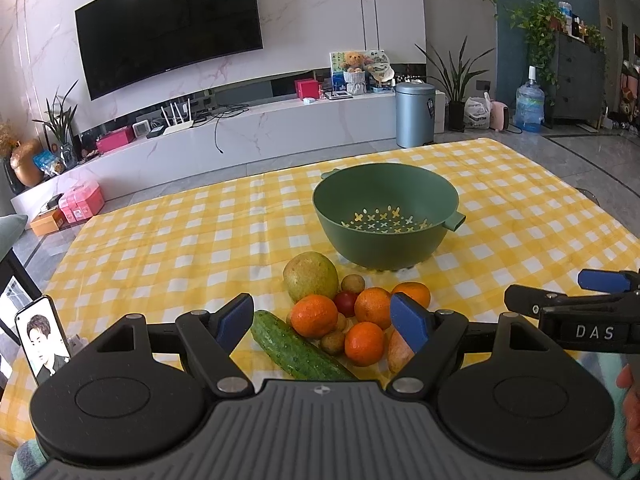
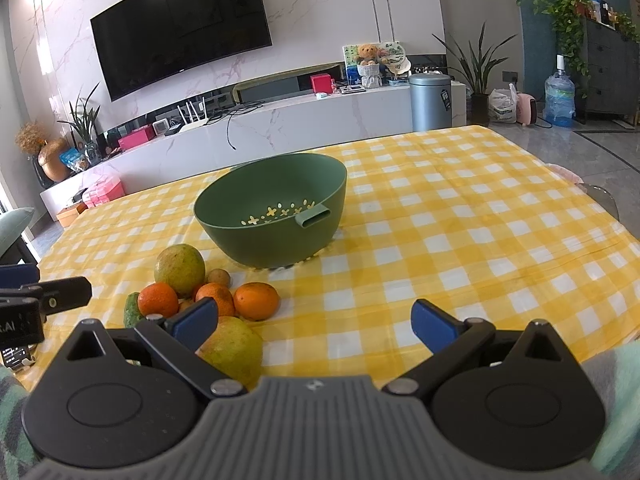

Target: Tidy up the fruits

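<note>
A green colander bowl [image 1: 385,216] [image 2: 272,216] stands empty on the yellow checked tablecloth. In front of it lies a heap of produce: a green-yellow mango [image 1: 311,276] [image 2: 180,265], several oranges [image 1: 314,316] [image 2: 256,301], a cucumber [image 1: 298,348], a small red fruit [image 1: 346,302] and small brown fruits [image 1: 333,342]. A second mango [image 2: 232,350] lies nearest in the right wrist view. My left gripper [image 1: 325,322] hangs open just short of the heap. My right gripper [image 2: 314,326] is open to the right of the heap, its left finger over the near mango.
The checked table [image 2: 460,240] runs wide to the right and behind the bowl. A phone [image 1: 42,338] stands at the near left edge. Beyond the table are a TV wall, a low white cabinet and a grey bin [image 1: 415,114].
</note>
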Available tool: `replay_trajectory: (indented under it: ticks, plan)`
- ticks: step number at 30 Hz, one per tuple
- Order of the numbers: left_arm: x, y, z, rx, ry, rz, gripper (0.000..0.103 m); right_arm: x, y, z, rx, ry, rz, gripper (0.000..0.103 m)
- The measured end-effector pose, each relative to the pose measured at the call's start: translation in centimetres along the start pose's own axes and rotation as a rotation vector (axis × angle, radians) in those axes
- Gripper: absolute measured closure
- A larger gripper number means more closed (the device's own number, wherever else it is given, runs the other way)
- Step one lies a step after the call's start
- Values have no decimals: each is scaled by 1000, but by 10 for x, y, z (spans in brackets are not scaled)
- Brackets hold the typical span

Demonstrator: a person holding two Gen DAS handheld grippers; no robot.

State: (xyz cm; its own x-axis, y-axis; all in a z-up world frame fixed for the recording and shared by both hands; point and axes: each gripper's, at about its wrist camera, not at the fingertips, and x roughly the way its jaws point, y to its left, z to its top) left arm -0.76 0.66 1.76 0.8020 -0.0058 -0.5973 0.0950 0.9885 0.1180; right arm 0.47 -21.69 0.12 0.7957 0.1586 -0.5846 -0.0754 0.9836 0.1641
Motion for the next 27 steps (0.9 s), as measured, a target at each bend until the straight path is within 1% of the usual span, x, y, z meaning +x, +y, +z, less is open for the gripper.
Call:
replay_trajectory:
  ticks: [19, 22, 24, 27]
  plan:
    - [6, 4, 2, -13, 11, -17, 12, -1, 0, -1, -5, 0, -2, 4]
    - [10, 7, 3, -14, 20, -38, 12, -2, 0, -1, -10, -5, 1, 4]
    - [14, 10, 5, -9, 41, -60, 12, -3, 3, -2, -28, -25, 5, 4]
    - [18, 15, 7, -11, 53, -98, 12, -3, 9, -5, -62, -55, 48, 4]
